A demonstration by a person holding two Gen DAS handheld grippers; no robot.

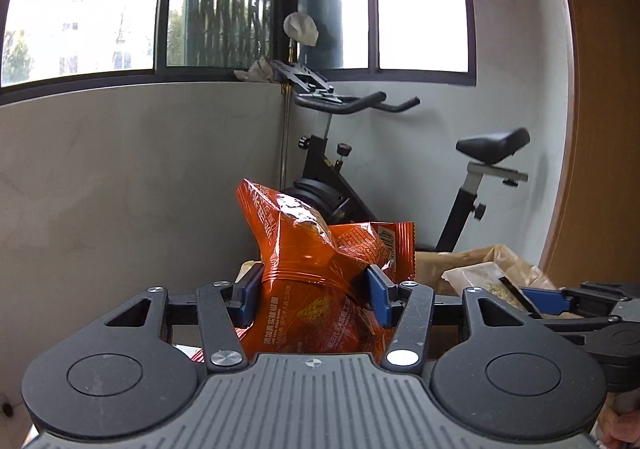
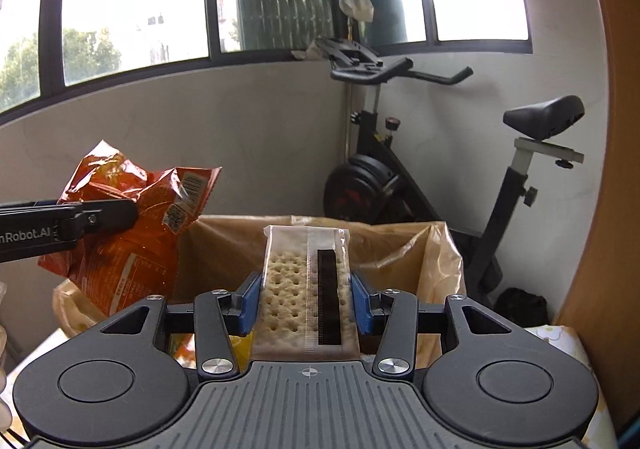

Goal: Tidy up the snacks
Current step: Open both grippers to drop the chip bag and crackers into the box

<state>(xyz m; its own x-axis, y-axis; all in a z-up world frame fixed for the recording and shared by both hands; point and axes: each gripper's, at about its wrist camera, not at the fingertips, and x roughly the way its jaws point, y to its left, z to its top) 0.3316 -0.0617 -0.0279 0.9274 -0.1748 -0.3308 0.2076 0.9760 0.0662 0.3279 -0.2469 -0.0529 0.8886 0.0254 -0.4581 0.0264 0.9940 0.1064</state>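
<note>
My left gripper is shut on an orange snack bag; its blue pads press into the crumpled bag from both sides, and the bag's top stands up in front of the camera. The right wrist view shows the same orange bag at the left, held in the air beside a box. My right gripper is shut on a clear packet of crackers, which lies flat between the blue pads and points toward a cardboard box lined with a brownish plastic bag. In the left wrist view the cracker packet shows at the right.
An exercise bike stands in the corner behind the box, under a dark-framed window. A wooden panel rises at the right. A patterned cloth surface lies at the lower right. A grey wall fills the left.
</note>
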